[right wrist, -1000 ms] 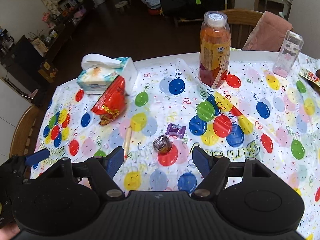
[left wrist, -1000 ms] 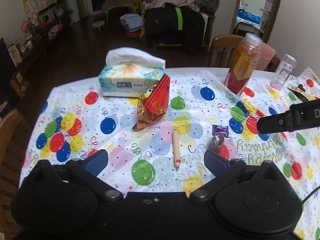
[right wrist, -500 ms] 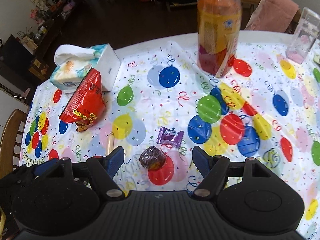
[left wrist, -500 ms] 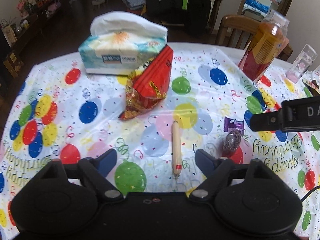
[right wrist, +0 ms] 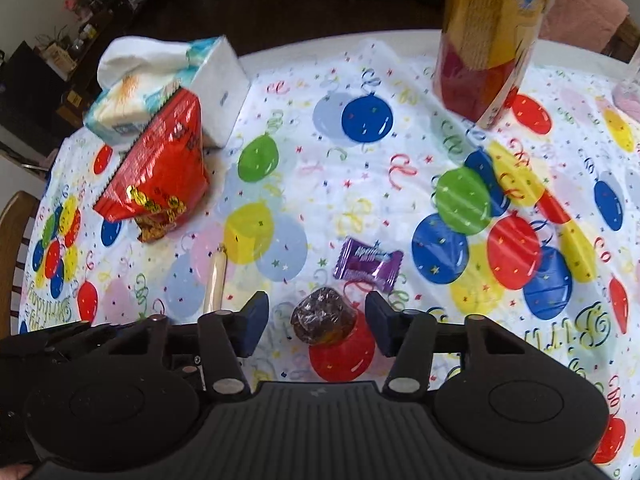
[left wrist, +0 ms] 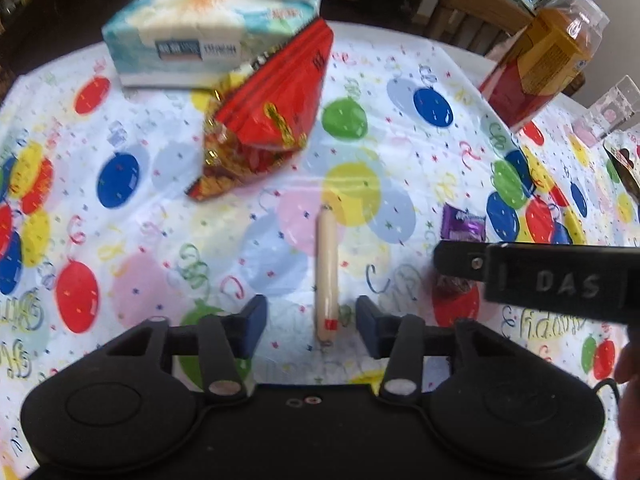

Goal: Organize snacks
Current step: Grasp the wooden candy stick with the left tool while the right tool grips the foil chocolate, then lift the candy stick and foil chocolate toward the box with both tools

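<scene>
A pale sausage stick [left wrist: 327, 272] lies on the balloon tablecloth, its near end between the fingers of my open left gripper [left wrist: 310, 326]. A dark wrapped round candy [right wrist: 323, 315] sits between the fingers of my open right gripper [right wrist: 316, 322], untouched. Just beyond it lies a purple wrapped candy [right wrist: 367, 263], also seen as a purple wrapper [left wrist: 464, 224] in the left view. A red snack bag [left wrist: 266, 112] leans on a tissue box [left wrist: 208, 28]. The sausage stick [right wrist: 216, 280] shows left of the right gripper.
An orange juice bottle [right wrist: 488, 36] stands at the back right, with a clear plastic container [left wrist: 610, 108] beyond it. Wooden chairs [left wrist: 468, 12] ring the table. The right gripper's black body [left wrist: 560, 276] crosses the left view. Another snack packet [left wrist: 624, 164] lies at the right edge.
Both grippers have moved forward and down towards the table. The sausage stick's end now lies between the left fingers, and the dark candy between the right fingers.
</scene>
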Action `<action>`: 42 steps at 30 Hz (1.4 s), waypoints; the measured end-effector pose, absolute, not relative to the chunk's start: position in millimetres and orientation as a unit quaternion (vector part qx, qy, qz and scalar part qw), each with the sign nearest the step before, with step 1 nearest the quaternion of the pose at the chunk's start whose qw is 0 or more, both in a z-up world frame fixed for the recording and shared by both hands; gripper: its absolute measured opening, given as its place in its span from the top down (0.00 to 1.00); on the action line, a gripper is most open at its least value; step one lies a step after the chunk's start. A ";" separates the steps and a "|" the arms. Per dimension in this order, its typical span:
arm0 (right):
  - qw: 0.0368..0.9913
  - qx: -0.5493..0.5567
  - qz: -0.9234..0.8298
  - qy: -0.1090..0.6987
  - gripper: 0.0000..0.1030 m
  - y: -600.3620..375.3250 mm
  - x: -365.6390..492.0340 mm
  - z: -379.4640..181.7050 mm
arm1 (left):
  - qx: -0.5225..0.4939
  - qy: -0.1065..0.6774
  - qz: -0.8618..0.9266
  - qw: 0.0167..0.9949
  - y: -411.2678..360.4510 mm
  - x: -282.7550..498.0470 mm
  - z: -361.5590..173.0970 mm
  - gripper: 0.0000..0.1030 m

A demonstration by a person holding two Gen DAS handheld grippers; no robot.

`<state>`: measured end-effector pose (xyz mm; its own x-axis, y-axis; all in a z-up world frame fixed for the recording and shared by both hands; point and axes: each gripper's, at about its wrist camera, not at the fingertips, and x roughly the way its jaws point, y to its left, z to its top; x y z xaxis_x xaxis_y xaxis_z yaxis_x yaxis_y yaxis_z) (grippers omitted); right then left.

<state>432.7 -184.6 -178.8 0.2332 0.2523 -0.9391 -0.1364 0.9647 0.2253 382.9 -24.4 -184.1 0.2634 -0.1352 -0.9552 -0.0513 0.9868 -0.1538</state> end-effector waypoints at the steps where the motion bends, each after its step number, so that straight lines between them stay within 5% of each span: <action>1: 0.783 0.044 0.124 0.608 0.52 -183.3 432.2 -180.7 | -0.076 0.613 -0.027 0.786 -25.2 383.7 -186.1 0.66; 4: 0.782 0.036 0.123 0.610 0.58 -181.7 430.4 -184.6 | -0.076 0.616 -0.028 0.784 -26.7 384.8 -186.8 0.71; 8: 0.782 0.030 0.124 0.611 0.66 -181.4 428.3 -187.3 | -0.103 0.619 -0.036 0.778 -26.3 388.2 -187.0 0.92; 42: 0.801 0.036 0.179 0.570 0.68 -200.7 336.5 -86.8 | -0.100 0.572 -0.056 0.812 -9.6 317.0 -102.1 0.94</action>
<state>336.5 -200.7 -86.8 0.2870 0.3278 -0.9001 -0.2457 0.9334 0.2615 317.0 -9.6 -102.1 0.3400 -0.2050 -0.9178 -0.0238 0.9737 -0.2264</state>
